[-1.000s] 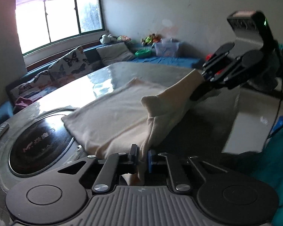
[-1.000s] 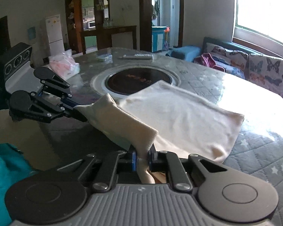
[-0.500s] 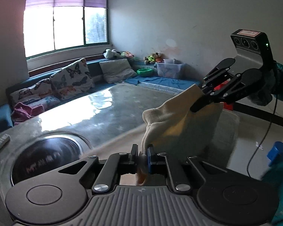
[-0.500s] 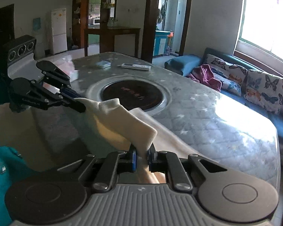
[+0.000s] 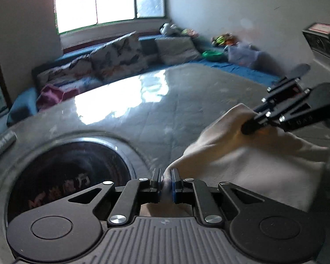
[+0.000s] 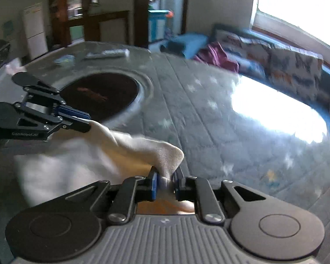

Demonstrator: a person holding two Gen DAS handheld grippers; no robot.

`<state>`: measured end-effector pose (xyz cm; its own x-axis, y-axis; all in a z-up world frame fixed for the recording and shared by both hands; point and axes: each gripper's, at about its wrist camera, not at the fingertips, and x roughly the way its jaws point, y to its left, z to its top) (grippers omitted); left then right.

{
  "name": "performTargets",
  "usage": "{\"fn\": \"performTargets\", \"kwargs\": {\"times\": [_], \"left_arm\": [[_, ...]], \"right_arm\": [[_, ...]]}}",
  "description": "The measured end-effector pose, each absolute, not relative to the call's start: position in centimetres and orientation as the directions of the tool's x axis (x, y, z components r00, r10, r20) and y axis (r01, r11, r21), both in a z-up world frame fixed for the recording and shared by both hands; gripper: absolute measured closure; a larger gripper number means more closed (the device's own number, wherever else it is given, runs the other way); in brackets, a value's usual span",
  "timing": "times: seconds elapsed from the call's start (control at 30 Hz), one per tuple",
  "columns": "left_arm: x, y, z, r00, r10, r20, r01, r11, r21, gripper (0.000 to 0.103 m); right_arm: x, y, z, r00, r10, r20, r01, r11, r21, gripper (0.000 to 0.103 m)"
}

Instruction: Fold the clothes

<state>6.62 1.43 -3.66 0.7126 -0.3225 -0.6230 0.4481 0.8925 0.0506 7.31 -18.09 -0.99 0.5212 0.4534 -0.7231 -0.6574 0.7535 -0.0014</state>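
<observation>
Both tongs, left gripper (image 5: 166, 179) and right gripper (image 6: 166, 181), clenched on cream cloth (image 5: 248, 160) stretched between, seemingly folded

The right tool (image 6: 165, 181) clamped a bunched corner of the cream garment (image 6: 94, 154) between its blue-padded fingers (image 6: 153, 186). Over on the left side, the left tool (image 6: 85, 123) pinched another corner, and the cloth's top edge stretched between the two, the rest sagging down toward the bench (image 6: 220, 127). That quilted grey surface carried a round dark inset (image 6: 101, 94) just behind the left tool, with sun glare blazing on the far right side. A remote (image 6: 106, 54) lay at the far edge. Beyond stood a white fridge (image 6: 35, 30), and patterned cushions (image 6: 281, 63) under the window.
</observation>
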Motion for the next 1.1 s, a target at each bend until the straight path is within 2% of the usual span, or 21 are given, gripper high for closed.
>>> {"fn": "performTargets", "kwargs": {"times": [0.13,0.27,0.43,0.57,0.67,0.77,0.9,1.0,1.1], "left_arm": [[7.0,2.0,-4.0,0.722,-0.298,-0.624,0.405,0.914,0.032,0.086],[7.2,2.3,-3.2,0.75,-0.243,-0.615,0.332,0.943,0.032,0.087],[5.6,1.5,-0.7,0.755,-0.336,-0.563,0.361,0.93,-0.071,0.087],[5.6,-1.0,-0.5,0.697,-0.436,-0.569,0.438,0.887,-0.142,0.087],[6.9,-2.8,-2.0,0.667,-0.423,-0.613,0.437,0.889,-0.137,0.087],[8.1,-3.0,-3.4,0.658,-0.389,-0.645,0.385,0.91,-0.157,0.087],[8.3,-2.7,-3.1,0.661,-0.396,-0.637,0.362,0.912,-0.192,0.087],[8.2,-3.2,-2.5,0.678,-0.391,-0.622,0.361,0.915,-0.182,0.084],[8.6,-3.8,-2.5,0.686,-0.38,-0.621,0.356,0.919,-0.168,0.076]], "right_arm": [[7.2,-20.1,-1.4,0.588,0.425,-0.688,-0.56,0.828,0.033,0.078],[5.8,-21.7,-0.3,0.646,0.412,-0.643,-0.503,0.863,0.047,0.078],[3.4,-21.7,-0.6,0.603,0.469,-0.645,-0.543,0.834,0.099,0.08],[3.3,-21.8,-1.6,0.597,0.469,-0.65,-0.523,0.843,0.128,0.08],[3.8,-22.0,-2.3,0.6,0.461,-0.654,-0.497,0.855,0.147,0.082],[4.4,-22.5,-2.5,0.607,0.456,-0.651,-0.477,0.864,0.16,0.091],[4.0,-23.1,-1.8,0.635,0.445,-0.631,-0.458,0.875,0.156,0.089],[4.1,-22.9,-1.5,0.645,0.458,-0.612,-0.457,0.873,0.172,0.089],[5.0,-22.4,-2.0,0.64,0.444,-0.627,-0.44,0.881,0.174,0.089]]}}
